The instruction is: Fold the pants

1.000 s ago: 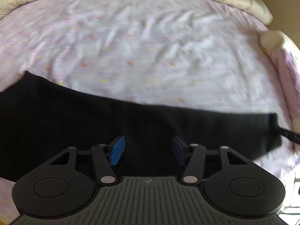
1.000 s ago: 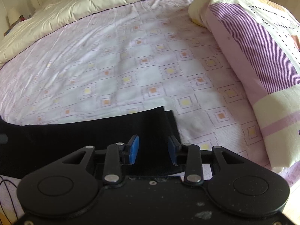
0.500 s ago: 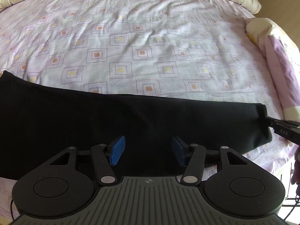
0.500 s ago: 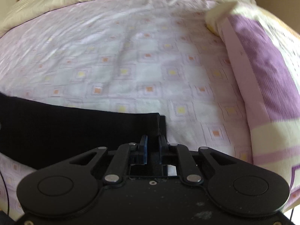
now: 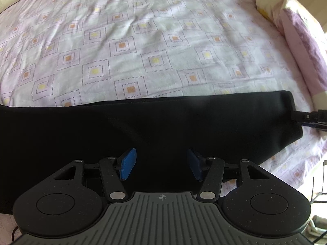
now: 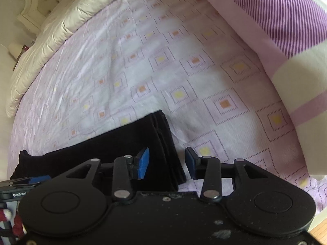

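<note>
Here the left gripper (image 5: 161,164) hangs over the middle of the black pants (image 5: 143,126), its blue pads spread wide with nothing between them. The right gripper (image 6: 166,164) is likewise parted and holds nothing, straddling the stacked hem edge of the pants (image 6: 114,149) at their right end. The pants lie as a long flat band across the near side of the bed sheet (image 5: 143,47), which is pale pink with dotted squares. A purple-striped pillow (image 6: 276,20) lies beside the hem end, apart from it, and a cream quilt (image 6: 67,18) is bunched along the far edge. On the gripper body at the lower left of the right view, lettering reads "GenRobo", the rest cut off.
</note>
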Action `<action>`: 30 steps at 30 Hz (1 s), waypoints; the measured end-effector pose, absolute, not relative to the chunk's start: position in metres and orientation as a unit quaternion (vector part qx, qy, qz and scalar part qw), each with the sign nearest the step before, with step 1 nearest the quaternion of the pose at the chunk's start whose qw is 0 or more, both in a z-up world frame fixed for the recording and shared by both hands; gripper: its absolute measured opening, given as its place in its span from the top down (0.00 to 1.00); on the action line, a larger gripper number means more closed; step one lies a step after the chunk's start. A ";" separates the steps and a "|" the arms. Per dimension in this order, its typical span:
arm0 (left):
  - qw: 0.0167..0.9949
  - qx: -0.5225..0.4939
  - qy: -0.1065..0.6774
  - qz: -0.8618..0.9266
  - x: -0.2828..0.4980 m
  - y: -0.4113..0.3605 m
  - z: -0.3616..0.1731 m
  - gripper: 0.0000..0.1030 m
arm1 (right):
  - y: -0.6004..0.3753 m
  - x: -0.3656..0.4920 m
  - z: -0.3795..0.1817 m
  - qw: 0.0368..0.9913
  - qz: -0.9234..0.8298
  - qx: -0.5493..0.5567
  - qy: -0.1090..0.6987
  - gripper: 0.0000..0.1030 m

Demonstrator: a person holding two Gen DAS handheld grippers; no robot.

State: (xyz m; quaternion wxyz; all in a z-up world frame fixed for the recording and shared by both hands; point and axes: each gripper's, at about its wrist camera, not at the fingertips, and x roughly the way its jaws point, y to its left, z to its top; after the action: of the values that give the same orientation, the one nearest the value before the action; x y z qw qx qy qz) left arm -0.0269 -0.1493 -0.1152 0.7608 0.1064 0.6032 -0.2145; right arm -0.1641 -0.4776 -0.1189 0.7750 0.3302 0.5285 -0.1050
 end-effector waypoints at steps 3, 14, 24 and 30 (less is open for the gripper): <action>0.756 0.108 0.610 -0.209 -0.025 -0.149 -0.120 0.48 | -0.484 -0.159 -0.128 0.770 -0.076 0.337 0.537 0.52; 0.750 0.110 0.619 -0.204 -0.018 -0.151 -0.127 0.48 | -0.483 -0.128 -0.143 0.761 0.049 0.339 0.552 0.45; 0.753 0.108 0.616 -0.203 -0.016 -0.148 -0.126 0.48 | -0.463 -0.118 -0.124 0.770 0.017 0.316 0.555 0.83; 0.753 0.145 0.608 -0.205 -0.011 -0.162 -0.132 0.45 | -0.453 -0.116 -0.075 0.790 0.020 0.332 0.515 0.83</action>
State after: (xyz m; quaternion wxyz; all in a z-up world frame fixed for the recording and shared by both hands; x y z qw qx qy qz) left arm -0.0108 -0.1620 -0.1322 0.7534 0.1449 0.6076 -0.2052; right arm -0.1156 -0.4530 -0.0752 0.7897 0.3324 0.5153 0.0195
